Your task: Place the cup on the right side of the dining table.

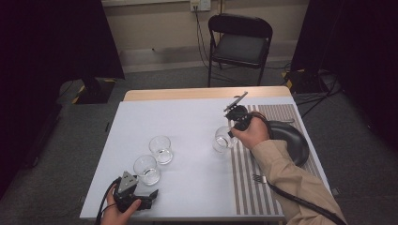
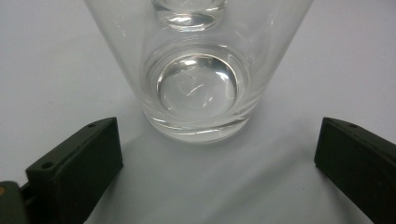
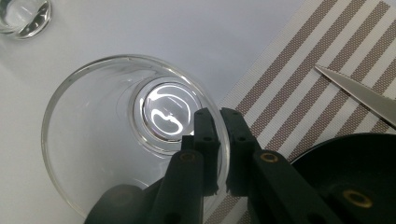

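1. In the high view, the right gripper [image 1: 233, 129] sits right of centre in the frame, clamped on the rim of a clear glass [image 1: 222, 139] at the left edge of the striped placemat [image 1: 244, 173].
2. The right gripper view shows the grip closely: the two black jaws stand nearly together at the lower middle of the frame, one inside the glass [image 3: 116, 140] and one outside, pinching its wall at the rim.
3. A black plate [image 1: 294, 140] lies on the placemat to the right of that glass, a fork [image 1: 259, 178] lies below it, and a knife [image 3: 359, 93] blade shows at the right edge of the right gripper view.
4. The left gripper [image 1: 149, 197] rests at the lower left of the high view, its jaws wide apart and holding nothing.
5. In the left gripper view, a second glass [image 2: 198, 70] stands upright just ahead of the parted jaws, at the upper middle of the frame, and no pad touches it.
6. A third glass [image 1: 161, 149] stands just up and right of that one in the high view.
7. Judged from this, the step in hand is carrying the gripped glass to its spot at the place setting.
8. The next move likely calls for setting it level on the placemat near the plate, clear of the knife, before the jaws part.
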The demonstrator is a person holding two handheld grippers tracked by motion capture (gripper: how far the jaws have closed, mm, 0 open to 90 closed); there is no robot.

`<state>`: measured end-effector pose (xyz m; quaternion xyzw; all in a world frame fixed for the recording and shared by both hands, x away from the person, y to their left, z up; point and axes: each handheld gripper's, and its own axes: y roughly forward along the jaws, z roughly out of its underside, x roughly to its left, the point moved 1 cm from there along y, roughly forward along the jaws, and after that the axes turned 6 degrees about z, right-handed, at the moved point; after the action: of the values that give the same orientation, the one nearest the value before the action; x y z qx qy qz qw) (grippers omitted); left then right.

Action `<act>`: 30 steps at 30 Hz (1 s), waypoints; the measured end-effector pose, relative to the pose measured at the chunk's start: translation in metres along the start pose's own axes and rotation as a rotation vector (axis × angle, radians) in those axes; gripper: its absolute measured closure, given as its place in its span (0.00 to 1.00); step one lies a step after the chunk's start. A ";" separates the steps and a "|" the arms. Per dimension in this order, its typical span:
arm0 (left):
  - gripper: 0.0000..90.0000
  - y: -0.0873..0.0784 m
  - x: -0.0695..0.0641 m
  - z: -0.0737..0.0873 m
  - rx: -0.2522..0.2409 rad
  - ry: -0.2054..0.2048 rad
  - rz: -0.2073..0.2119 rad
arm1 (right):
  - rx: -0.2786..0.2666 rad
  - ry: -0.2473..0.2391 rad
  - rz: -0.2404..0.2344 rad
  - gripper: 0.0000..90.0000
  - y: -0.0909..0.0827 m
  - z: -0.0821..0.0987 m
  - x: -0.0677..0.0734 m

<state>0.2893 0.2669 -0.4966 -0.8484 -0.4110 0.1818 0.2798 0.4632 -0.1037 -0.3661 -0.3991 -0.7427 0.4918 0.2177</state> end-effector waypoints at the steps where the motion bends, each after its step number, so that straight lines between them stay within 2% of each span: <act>1: 0.00 0.000 0.000 0.000 0.000 0.000 0.000 | 0.001 0.002 0.003 0.96 0.000 0.000 -0.002; 19: 0.00 0.000 0.000 0.000 0.000 0.000 0.001 | 0.008 0.049 0.005 0.96 0.007 0.003 -0.022; 30: 0.00 0.000 0.000 0.000 0.001 -0.001 0.000 | 0.009 0.068 0.026 0.96 0.007 0.003 -0.033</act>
<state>0.2893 0.2669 -0.4965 -0.8482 -0.4109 0.1823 0.2801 0.4829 -0.1313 -0.3713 -0.4243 -0.7272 0.4841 0.2384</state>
